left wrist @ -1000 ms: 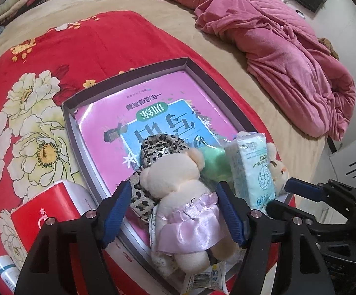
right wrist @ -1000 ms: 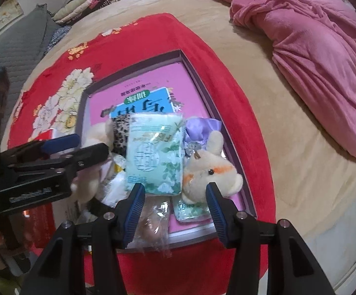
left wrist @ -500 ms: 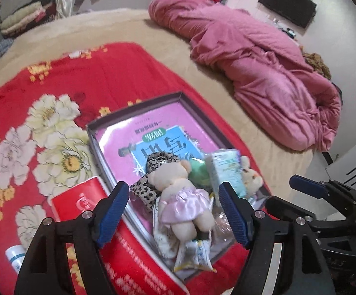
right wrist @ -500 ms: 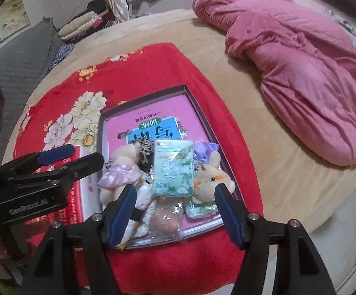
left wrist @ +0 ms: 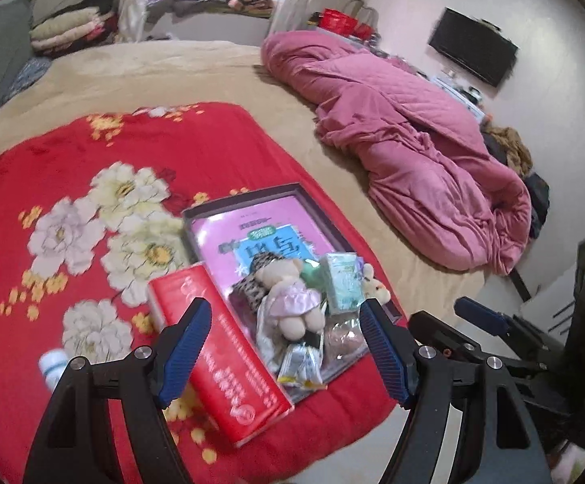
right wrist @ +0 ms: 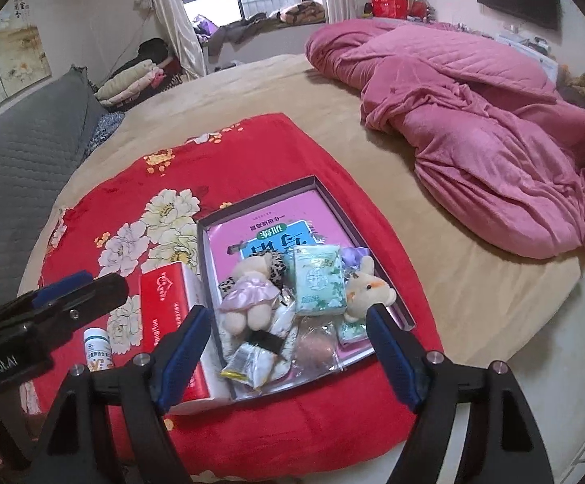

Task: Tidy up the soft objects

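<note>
A shallow grey box [left wrist: 252, 198] [right wrist: 260, 197] lies on the red flowered blanket [left wrist: 131, 149] [right wrist: 252, 153]. In it sit a cream teddy bear in a pink skirt [left wrist: 292, 302] [right wrist: 248, 290], a green tissue pack [left wrist: 343, 282] [right wrist: 318, 282], a small cream plush [left wrist: 375, 286] [right wrist: 369, 290], a leopard-print piece [right wrist: 277, 263] and several snack packets [right wrist: 252, 359] on a pink book [right wrist: 268, 230]. My left gripper [left wrist: 286, 353] and right gripper [right wrist: 288, 355] are both open and empty, held back above the box's near end.
A red box [left wrist: 220, 355] [right wrist: 167, 306] lies left of the grey box. A small white bottle [left wrist: 52, 367] [right wrist: 98, 349] lies further left. A pink quilt [left wrist: 405, 141] [right wrist: 474, 121] is heaped on the beige bed at the right. The bed edge is close below.
Both grippers have pulled back and up from the box. The teddy bear, which sat between the left fingers, now lies free in the box.
</note>
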`<action>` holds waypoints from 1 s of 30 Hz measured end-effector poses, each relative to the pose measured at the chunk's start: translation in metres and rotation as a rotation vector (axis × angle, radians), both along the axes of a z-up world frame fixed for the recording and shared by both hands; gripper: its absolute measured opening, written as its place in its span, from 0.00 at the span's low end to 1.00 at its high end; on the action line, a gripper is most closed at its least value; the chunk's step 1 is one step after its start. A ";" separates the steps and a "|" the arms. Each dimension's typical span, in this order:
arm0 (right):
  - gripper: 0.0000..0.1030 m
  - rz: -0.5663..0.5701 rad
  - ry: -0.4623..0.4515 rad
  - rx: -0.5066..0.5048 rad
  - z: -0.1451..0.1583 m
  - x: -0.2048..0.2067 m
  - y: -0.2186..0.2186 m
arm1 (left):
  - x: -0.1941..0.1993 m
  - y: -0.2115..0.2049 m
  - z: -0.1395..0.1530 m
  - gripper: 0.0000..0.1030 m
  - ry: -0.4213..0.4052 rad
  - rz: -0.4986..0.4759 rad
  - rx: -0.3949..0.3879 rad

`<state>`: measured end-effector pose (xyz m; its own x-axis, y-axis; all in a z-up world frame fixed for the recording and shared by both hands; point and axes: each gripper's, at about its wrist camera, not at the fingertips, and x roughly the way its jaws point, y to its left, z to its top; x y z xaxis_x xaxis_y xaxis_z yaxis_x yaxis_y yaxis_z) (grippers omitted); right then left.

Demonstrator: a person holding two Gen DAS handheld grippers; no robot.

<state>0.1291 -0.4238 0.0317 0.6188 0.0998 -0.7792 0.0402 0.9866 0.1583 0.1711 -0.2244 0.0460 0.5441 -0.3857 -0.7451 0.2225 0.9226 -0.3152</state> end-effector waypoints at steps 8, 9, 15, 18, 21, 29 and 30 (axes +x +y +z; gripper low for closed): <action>0.76 -0.010 -0.052 0.015 0.009 -0.039 0.021 | -0.032 0.029 0.002 0.75 -0.010 0.043 0.032; 0.76 -0.015 -0.054 0.010 0.009 -0.045 0.023 | -0.038 0.030 0.003 0.75 -0.024 0.050 0.055; 0.77 -0.056 -0.070 0.011 0.010 -0.075 0.034 | -0.065 0.036 0.000 0.75 -0.036 0.041 0.094; 0.77 -0.103 -0.078 0.009 0.008 -0.090 0.036 | -0.080 0.039 -0.003 0.75 -0.025 0.025 0.092; 0.77 -0.139 -0.070 0.017 0.001 -0.102 0.040 | -0.096 0.041 -0.006 0.75 -0.020 0.005 0.106; 0.77 -0.154 -0.080 -0.037 0.000 -0.131 0.055 | -0.129 0.045 -0.012 0.75 -0.024 0.001 0.167; 0.77 -0.170 -0.089 -0.040 0.001 -0.134 0.054 | -0.132 0.045 -0.011 0.75 -0.031 -0.002 0.168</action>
<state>-0.0049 -0.3700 0.0323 0.6908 -0.0417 -0.7219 0.1941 0.9724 0.1295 0.0394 -0.1796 0.0350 0.5669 -0.2578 -0.7824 0.2312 0.9614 -0.1492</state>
